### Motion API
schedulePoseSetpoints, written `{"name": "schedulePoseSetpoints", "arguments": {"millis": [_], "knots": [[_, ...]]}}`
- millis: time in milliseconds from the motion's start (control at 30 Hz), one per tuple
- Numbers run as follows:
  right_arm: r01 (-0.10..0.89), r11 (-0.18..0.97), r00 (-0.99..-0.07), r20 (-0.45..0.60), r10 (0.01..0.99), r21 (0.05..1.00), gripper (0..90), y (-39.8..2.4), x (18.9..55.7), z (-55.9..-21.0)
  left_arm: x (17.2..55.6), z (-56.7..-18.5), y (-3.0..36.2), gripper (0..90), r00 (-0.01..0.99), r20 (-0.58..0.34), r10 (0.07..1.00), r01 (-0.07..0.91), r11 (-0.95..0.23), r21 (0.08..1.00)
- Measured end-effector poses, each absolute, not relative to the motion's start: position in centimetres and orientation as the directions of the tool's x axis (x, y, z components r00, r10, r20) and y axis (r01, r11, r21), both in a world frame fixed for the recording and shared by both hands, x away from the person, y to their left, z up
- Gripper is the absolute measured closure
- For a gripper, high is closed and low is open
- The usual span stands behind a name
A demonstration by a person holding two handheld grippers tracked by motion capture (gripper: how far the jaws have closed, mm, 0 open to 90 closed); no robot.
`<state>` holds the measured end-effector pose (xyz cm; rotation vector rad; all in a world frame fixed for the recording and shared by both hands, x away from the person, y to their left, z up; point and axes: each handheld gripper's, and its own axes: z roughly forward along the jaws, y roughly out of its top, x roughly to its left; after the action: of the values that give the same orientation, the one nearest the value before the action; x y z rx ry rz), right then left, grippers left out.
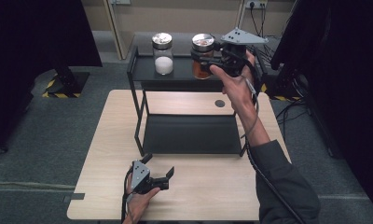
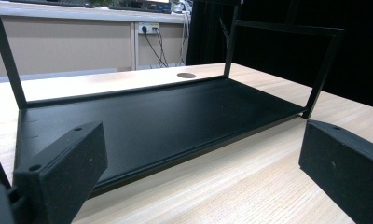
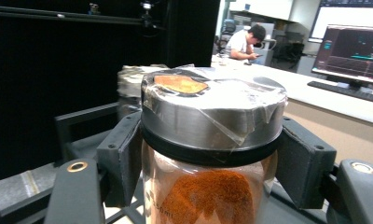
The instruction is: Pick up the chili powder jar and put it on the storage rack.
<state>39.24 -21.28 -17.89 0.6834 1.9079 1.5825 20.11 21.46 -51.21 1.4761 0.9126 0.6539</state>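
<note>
Jar of orange-red powder [image 1: 202, 58], glass body, silver lid taped over with clear film, upright at the right end of the black rack's top shelf [image 1: 145, 70]; whether its base sits on the shelf or hangs just above it cannot be told. Right gripper [image 1: 208, 58] clamped on the jar: in the right gripper view the two black pads press the glass [image 3: 208, 186] from either side just under the lid rim, jar centred between them. The right hand [image 1: 233, 77] holds the gripper up at shelf level, forearm and dark sleeve rising from the bottom right of the high view, cable trailing down along the arm. A second jar [image 1: 162, 53], holding white powder and with the same silver lid, stands on the same shelf to the left, apart from the first. Rack's lower shelf [image 2: 166, 116] is a flat black tray on the light wooden table [image 1: 198, 186]. Left gripper [image 1: 159, 170] rests low near the table's front edge in the left hand [image 1: 138, 203], jaws spread wide with nothing between them, pointed toward the lower shelf.
</note>
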Motion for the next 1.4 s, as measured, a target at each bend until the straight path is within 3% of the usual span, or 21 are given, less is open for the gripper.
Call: {"name": "schedulePoseSetpoints", "arguments": {"millis": [633,1000,1067,1233,1400], "knots": [[0.037,0.185,-0.633,-0.120,0.765,0.982,32.4,-19.0,41.7,-20.0,20.1,-51.3,21.4,0.4,0.537,-0.115,0.836,0.166,0.029,0.986],[0.054,0.141,-0.631,-0.076,0.772,0.989,31.7,-19.6,42.3,-20.9,20.0,-51.3,21.3,0.4,0.539,-0.114,0.835,0.166,0.028,0.986],[0.068,0.158,-0.621,-0.082,0.780,0.985,22.1,-19.4,42.1,-20.7,20.0,-51.3,21.3,0.4,0.540,-0.114,0.834,0.167,0.027,0.986],[0.065,0.144,-0.601,-0.077,0.796,0.987,9.2,-19.4,41.6,-21.0,20.1,-51.3,21.3,0.4,0.540,-0.115,0.834,0.167,0.028,0.986],[0.046,0.110,-0.608,-0.060,0.792,0.993,3.5,-20.1,40.8,-21.5,20.1,-51.3,21.3,0.4,0.542,-0.113,0.833,0.170,0.022,0.985]]}}
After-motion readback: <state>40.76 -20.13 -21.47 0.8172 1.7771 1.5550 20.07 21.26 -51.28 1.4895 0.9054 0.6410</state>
